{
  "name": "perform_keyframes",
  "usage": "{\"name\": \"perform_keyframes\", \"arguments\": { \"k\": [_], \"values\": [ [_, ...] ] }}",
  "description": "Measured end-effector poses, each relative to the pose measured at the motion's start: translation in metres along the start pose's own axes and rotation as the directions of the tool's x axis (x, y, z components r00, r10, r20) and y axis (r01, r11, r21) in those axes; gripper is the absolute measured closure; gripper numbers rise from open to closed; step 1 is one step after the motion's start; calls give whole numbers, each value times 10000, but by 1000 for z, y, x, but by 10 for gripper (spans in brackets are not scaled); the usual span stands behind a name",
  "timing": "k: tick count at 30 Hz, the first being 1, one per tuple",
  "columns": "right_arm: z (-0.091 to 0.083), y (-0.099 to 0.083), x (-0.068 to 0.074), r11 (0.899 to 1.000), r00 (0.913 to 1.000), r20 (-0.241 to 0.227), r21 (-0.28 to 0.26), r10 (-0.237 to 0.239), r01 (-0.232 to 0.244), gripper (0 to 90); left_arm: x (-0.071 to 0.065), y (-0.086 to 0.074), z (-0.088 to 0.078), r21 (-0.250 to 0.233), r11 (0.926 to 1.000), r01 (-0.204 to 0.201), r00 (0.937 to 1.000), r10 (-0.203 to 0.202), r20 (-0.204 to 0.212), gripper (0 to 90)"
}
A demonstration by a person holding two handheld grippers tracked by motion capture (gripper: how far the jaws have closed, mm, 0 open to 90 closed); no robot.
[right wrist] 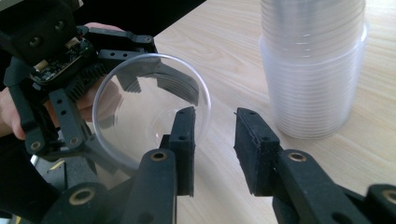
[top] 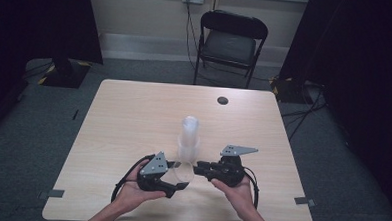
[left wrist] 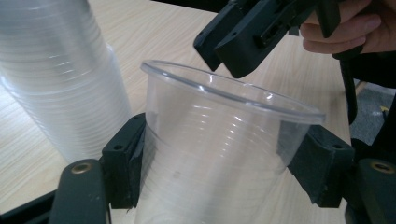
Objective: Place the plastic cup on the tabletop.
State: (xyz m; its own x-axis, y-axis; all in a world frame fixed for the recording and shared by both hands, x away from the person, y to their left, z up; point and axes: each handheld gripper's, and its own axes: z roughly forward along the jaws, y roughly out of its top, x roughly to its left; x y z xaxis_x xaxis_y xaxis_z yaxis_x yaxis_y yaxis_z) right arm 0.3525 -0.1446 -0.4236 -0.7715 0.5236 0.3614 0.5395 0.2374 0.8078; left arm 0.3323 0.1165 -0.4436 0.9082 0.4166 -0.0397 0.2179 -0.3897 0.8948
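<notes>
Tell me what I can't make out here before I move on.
- Cup base: cut off by the bottom edge of the left gripper view.
- Cup count in the stack: walls blur together in both gripper views; too small in the high view.
- Stack top: cut off by the top edge in both gripper views.
- Dark disc: too small to identify in the high view.

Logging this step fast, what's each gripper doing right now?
Left gripper: shut on the single clear plastic cup.
Right gripper: open, holding nothing, fingers near that cup's rim.
</notes>
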Motion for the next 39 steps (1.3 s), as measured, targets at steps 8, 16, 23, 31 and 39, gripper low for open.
{"name": "perform_keyframes", "arguments": {
  "k": [8,16,23,31,39],
  "values": [
    [-5,0,-2,10000,9999,110,-92,4,-3,672,4,0,-5,-209,9986,486,9988,-486,11,288],
    [-10,0,-7,9998,9994,338,-167,-42,48,649,11,0,-9,-383,9948,942,9955,-946,-85,288],
    [-12,-5,-11,10000,9981,621,-69,-57,61,607,16,-1,-14,-686,9888,1328,9905,-1349,-278,288],
    [-18,-8,-10,9995,9914,1299,-232,-181,213,489,25,-2,-23,-1130,9780,1754,9829,-1804,-357,289],
    [-22,-11,-7,9982,9829,1758,-122,-551,582,418,32,-3,-35,-1434,9702,1954,9752,-2078,-767,289]
  ]
}}
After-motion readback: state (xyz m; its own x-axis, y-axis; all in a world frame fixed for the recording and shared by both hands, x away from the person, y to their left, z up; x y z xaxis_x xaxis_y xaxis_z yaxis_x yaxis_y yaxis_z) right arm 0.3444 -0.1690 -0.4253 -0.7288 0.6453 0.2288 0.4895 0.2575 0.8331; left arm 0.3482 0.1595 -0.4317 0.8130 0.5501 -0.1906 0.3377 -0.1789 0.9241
